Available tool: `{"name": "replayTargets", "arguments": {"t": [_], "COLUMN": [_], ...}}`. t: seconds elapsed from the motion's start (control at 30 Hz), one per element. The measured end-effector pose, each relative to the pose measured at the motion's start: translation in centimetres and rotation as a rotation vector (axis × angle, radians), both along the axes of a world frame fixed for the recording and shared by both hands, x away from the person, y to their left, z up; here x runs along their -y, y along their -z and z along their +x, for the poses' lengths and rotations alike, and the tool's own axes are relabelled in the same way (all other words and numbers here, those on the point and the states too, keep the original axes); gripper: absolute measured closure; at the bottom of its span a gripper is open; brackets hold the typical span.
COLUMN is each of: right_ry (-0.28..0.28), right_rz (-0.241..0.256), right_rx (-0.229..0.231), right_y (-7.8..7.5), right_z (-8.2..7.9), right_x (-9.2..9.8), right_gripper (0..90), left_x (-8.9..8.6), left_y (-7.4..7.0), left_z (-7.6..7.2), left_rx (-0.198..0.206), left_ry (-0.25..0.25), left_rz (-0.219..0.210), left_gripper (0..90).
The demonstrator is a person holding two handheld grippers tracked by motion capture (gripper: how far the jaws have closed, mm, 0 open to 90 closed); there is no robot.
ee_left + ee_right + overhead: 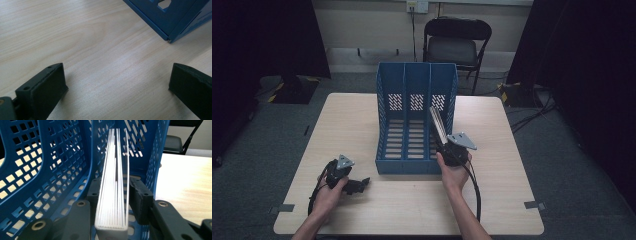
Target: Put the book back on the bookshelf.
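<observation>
The right gripper (113,195) is clamping a book (113,185), fore-edge up, in the blue file rack's (392,95) right compartment, mid-frame. The left gripper (117,82) is gaping wide, holding nothing, over the pale wooden table (352,120). The book's cover is hidden. A folding chair (456,42), probably black, is standing at top centre.

File rack (416,120) sits mid-table (362,210); book (438,125) stands in its 3 o'clock slot, chair (454,42) at 12.
</observation>
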State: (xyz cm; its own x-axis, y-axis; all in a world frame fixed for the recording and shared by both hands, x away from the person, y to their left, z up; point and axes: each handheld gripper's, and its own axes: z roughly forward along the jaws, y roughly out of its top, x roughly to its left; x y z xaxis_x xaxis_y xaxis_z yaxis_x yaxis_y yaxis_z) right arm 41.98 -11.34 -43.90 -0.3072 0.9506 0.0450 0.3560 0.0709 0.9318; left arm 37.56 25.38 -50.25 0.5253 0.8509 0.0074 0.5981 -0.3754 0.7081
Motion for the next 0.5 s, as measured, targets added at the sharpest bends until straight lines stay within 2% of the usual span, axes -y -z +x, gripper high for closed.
{"name": "replayTargets", "arguments": {"t": [0.13, 0.23, 0.3, 0.4, 0.5], "right_ry": [-0.002, 0.013, 0.004, 0.006, 0.012], "right_rz": [-0.007, -0.037, -0.021, -0.031, -0.034], "right_rx": [-0.016, -0.017, -0.035, -0.057, -0.06], "right_y": [-0.2, -0.3, -0.3, -0.3, -0.2], "right_z": [0.3, 0.4, 0.6, 1.0, 1.1], "right_x": [0.0, -0.1, -0.1, -0.3, -0.4], "right_gripper": [65.2, 66.3, 66.4, 66.9, 69.5], "left_x": [0.0, 0.0, 0.0, 0.0, 0.0], "left_y": [0.0, 0.0, 0.0, 0.0, 0.0], "left_z": [0.0, 0.0, 0.0, 0.0, 0.0], "left_rx": [0.0, 0.0, -0.001, 0.0, 0.0], "left_ry": [-0.002, -0.002, 0.004, 0.001, -0.001], "left_rz": [-0.001, -0.001, 0.005, 0.001, 0.0], "left_gripper": [0.2, 0.2, 0.2, 0.2, 0.2]}}
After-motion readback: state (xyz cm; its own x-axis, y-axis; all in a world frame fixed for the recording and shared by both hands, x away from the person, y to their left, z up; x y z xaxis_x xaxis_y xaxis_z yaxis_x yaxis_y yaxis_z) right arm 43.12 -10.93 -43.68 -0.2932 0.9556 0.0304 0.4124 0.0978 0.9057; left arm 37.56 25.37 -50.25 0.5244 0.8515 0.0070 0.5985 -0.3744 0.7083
